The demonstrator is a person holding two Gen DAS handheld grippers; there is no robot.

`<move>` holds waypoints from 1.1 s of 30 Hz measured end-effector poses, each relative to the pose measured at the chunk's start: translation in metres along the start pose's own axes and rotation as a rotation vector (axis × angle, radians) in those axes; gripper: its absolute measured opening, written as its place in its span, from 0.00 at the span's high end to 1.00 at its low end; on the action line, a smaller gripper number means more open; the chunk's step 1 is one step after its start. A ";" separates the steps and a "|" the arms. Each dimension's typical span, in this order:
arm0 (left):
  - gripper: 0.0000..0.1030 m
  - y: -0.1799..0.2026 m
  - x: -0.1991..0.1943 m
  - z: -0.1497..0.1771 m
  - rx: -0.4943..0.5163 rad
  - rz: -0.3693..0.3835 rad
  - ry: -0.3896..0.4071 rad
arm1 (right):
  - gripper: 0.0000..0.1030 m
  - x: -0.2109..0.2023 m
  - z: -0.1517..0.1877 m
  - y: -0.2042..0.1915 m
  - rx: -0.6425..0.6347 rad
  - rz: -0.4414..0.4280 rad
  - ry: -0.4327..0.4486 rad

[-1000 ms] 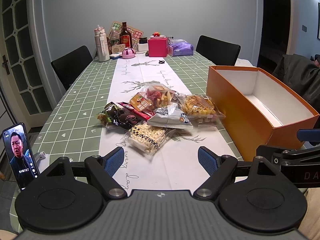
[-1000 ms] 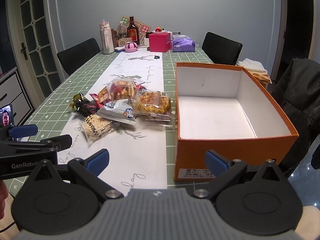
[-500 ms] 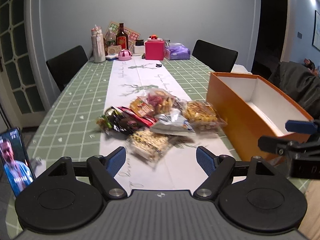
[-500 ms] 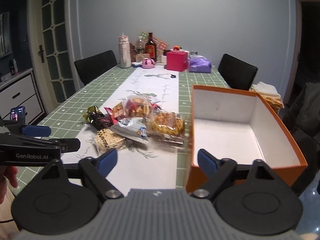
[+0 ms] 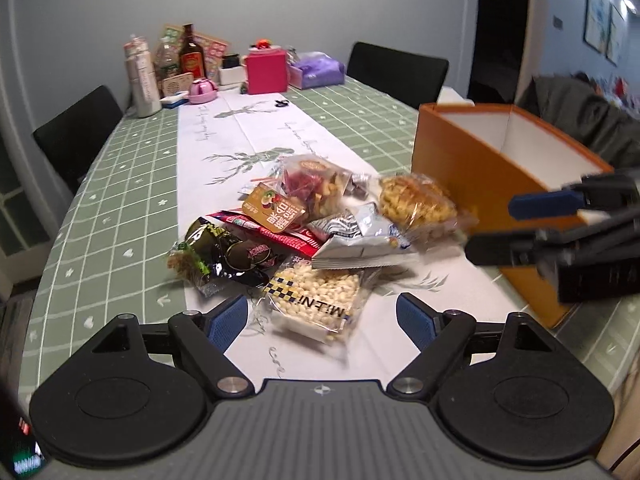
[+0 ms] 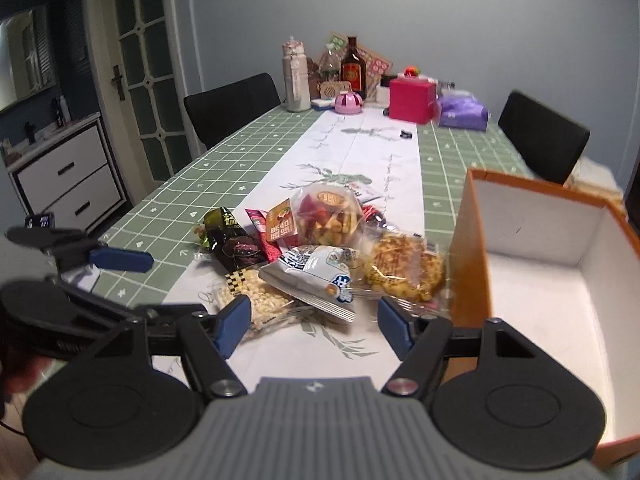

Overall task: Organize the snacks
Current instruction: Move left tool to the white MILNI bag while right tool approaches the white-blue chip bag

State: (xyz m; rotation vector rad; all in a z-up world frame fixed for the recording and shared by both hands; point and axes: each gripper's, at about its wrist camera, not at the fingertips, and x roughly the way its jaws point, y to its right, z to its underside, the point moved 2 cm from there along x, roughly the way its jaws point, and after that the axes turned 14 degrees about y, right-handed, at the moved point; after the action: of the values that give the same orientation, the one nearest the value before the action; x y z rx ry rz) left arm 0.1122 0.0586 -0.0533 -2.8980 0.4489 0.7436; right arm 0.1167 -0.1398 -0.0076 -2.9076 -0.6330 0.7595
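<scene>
I am bringing the left gripper (image 5: 322,316) and right gripper (image 6: 314,322), both open and empty (right jaws just narrowing), toward overlapping snack bags (image 5: 316,232) heaped on the worktop (image 5: 120,200) beside the orange box (image 6: 560,280); neighbouring packets risk snagging.

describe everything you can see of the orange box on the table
The orange box is a rectangular, lidless carton that looks like stiff cardboard, orange outside and plain white inside. It sits upright on the green checked tablecloth, to the right of the snack pile. Nothing can be seen inside it on the part of the floor that shows; the near corner is cut off by the frame. The clear bag of yellow snacks lies right beside its left wall; contact cannot be told. A small white label shows low on one outer wall.
</scene>
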 end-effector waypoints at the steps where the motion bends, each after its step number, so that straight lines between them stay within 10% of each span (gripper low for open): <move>1: 0.04 -0.001 0.007 0.003 0.013 0.006 -0.013 | 0.31 0.007 -0.001 0.001 0.023 0.002 -0.015; 24: 0.00 -0.014 0.080 0.025 -0.051 0.062 -0.087 | 0.13 0.129 0.010 0.001 0.136 0.053 -0.166; 33: 0.00 -0.007 0.082 0.031 -0.028 0.070 -0.090 | 0.84 0.125 0.020 0.007 0.128 0.049 -0.189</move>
State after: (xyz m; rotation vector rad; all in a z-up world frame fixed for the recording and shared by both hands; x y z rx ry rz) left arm 0.1691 0.0498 -0.1200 -2.8730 0.5363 0.8925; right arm 0.2083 -0.0963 -0.0830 -2.7663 -0.5079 1.0486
